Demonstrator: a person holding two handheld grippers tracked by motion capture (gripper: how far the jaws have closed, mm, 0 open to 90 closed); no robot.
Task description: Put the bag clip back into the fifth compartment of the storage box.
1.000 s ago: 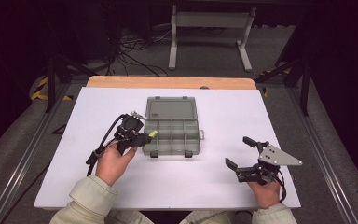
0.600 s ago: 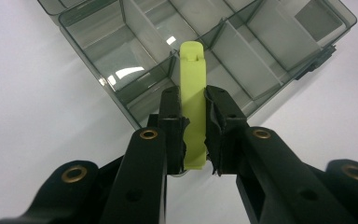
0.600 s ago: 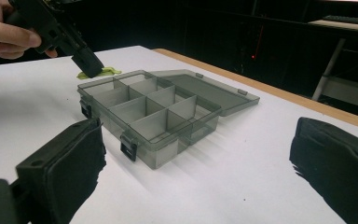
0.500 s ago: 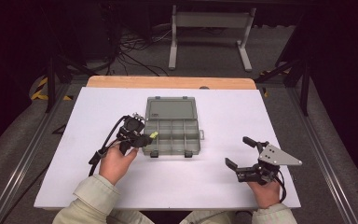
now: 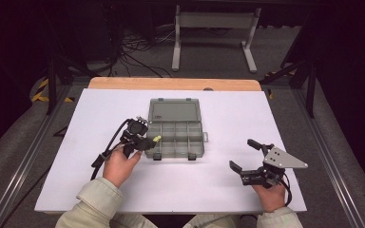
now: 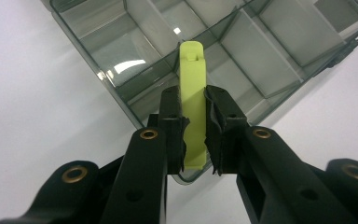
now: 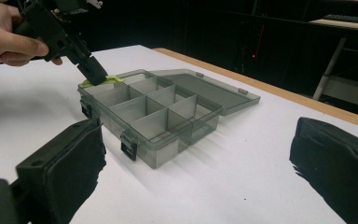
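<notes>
The left gripper (image 6: 195, 122) clamps a flat yellow-green plastic clip (image 6: 193, 100) over the near-left corner of the smoky transparent plastic compartment box (image 5: 176, 133), lid open flat on the white table (image 5: 76, 190). The right gripper (image 5: 246, 158), jaws wide and empty, hovers well apart; its view shows 2 front latches (image 7: 129, 144).

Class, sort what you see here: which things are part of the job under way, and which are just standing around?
In the job:
- left claw, shut on the yellow-green plastic piece
- clear compartment box, lid open

Standing by:
- right claw, open, holding nothing
- white table
- metal stand and cables on the floor behind
</notes>
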